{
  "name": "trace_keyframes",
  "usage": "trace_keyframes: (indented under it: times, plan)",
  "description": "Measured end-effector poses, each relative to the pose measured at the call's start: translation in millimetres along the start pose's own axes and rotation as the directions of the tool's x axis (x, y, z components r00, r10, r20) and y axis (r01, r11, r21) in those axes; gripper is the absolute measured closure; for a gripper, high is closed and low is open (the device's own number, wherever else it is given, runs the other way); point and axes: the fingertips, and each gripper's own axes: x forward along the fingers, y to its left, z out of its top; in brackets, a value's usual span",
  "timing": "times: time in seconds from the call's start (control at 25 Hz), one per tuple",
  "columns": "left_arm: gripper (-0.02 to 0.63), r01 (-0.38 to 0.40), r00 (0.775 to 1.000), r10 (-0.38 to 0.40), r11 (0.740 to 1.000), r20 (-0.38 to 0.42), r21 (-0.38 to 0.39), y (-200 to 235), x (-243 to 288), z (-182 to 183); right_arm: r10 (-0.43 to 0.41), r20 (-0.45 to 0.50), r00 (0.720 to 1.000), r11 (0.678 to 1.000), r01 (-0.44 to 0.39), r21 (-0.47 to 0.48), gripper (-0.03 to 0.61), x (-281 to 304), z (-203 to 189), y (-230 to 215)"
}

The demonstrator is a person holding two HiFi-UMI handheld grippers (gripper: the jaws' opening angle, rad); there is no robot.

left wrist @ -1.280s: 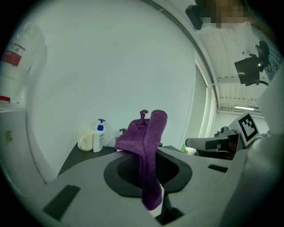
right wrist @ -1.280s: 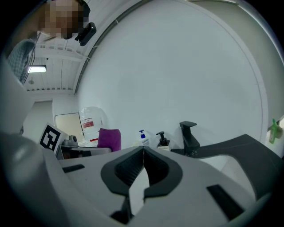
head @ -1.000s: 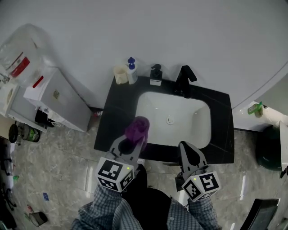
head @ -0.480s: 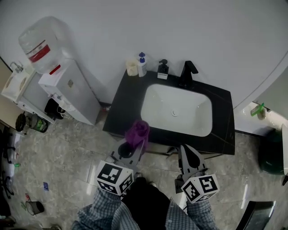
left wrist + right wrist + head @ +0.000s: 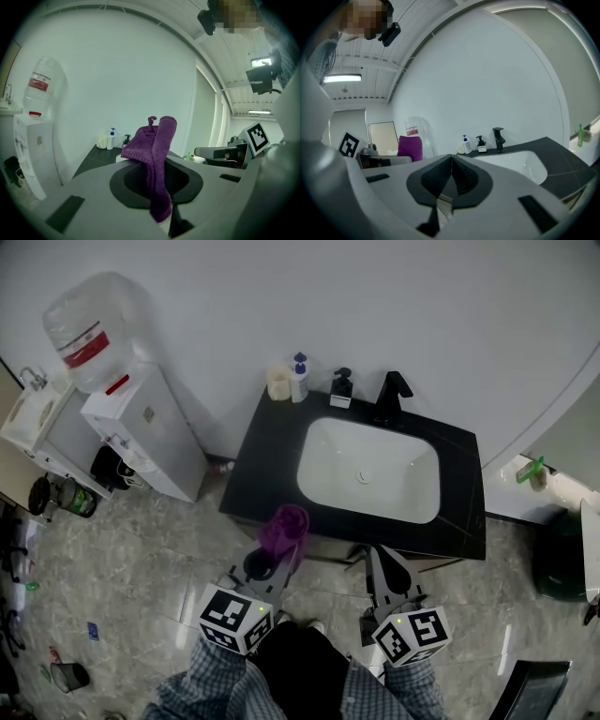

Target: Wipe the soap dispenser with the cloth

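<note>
**Both tools held at the front of the sink desk, the cloth in the left one**

The left tool (image 5: 278,551) pinches a purple cloth (image 5: 284,525), which bunches up above the jaws and hangs down between them, right at the front edge of the black desk (image 5: 264,460). The right tool (image 5: 385,564) is beside it, jaws pressed together with nothing between them, in front of the desk over the floor. The soap dispenser (image 5: 341,388), a black pump with a white label, stands upright at the back of the desk against the wall. It is between a white bottle with a blue pump (image 5: 299,379) and the black faucet (image 5: 390,396), well apart from both tools. The white basin (image 5: 319,465) lies between the tools and the dispenser. A cream cup (image 5: 277,382) stands just beside the bottle.
</note>
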Motion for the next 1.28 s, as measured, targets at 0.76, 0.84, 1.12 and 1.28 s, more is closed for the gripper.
trace_keyframes:
  times: [0.76,0.84,1.12,1.28]
  plan:
    - [0.557,0.060,0.998,-0.060,0.998,-0.003,-0.001,3,-4,4,0.014,-0.010,1.000,1.000,-0.014,-0.007,0.560,11,0,28]
    - [0.557,0.066,0.998,-0.066,0.998,-0.004,-0.001,1,-3,4,0.016,-0.008,1.000,1.000,-0.016,-0.006,0.560,12,0,28]
    - [0.557,0.070,0.998,-0.070,0.998,0.000,0.003,0,-2,5,0.022,-0.004,1.000,1.000,-0.023,-0.009,0.560,12,1,29]
    - [0.557,0.069,0.998,-0.069,0.998,0.001,0.002,2,-2,6,0.020,-0.006,1.000,1.000,-0.020,-0.004,0.560,13,1,30]
